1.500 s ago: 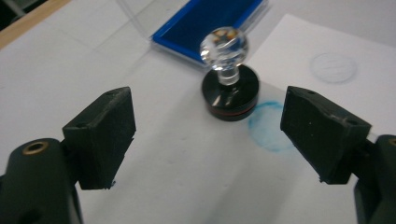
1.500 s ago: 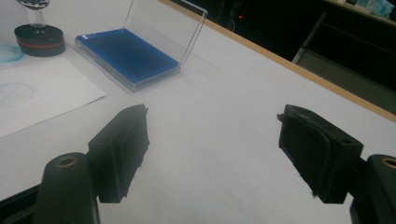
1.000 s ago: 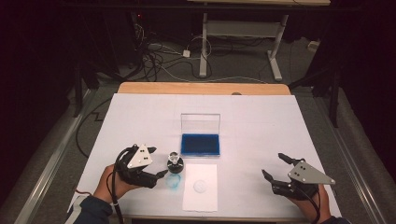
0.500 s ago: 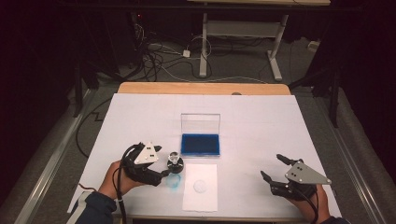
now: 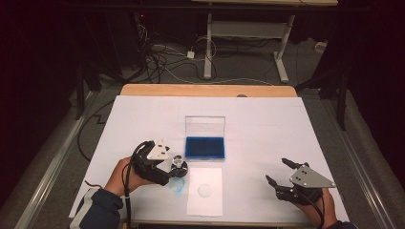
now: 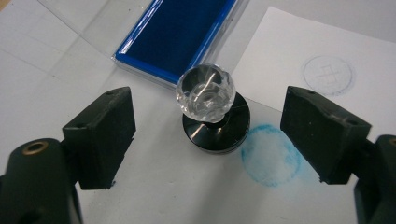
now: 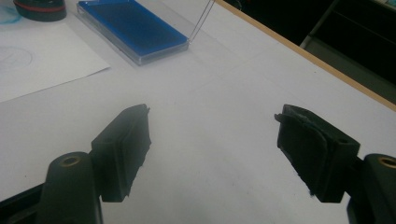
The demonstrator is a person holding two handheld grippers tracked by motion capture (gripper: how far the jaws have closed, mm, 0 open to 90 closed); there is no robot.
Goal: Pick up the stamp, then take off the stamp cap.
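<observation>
L tongs [image 6: 208,135] now astride stamp [image 6: 205,93]

Clear-knobbed black stamp [image 6: 211,116], deep blue ink pad [image 6: 180,35], white paper [image 5: 205,191].

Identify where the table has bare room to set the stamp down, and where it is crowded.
Bare: the stretch between the ink pad and the right gripper, and behind the pad's lid. Crowded: the left gripper, stamp, blue smudge and paper sheet.

Place: you work in a lab.
Signs: behind your paper-covered table [image 5: 143,114], loose cables [image 5: 157,52] and a desk frame [image 5: 248,33].
</observation>
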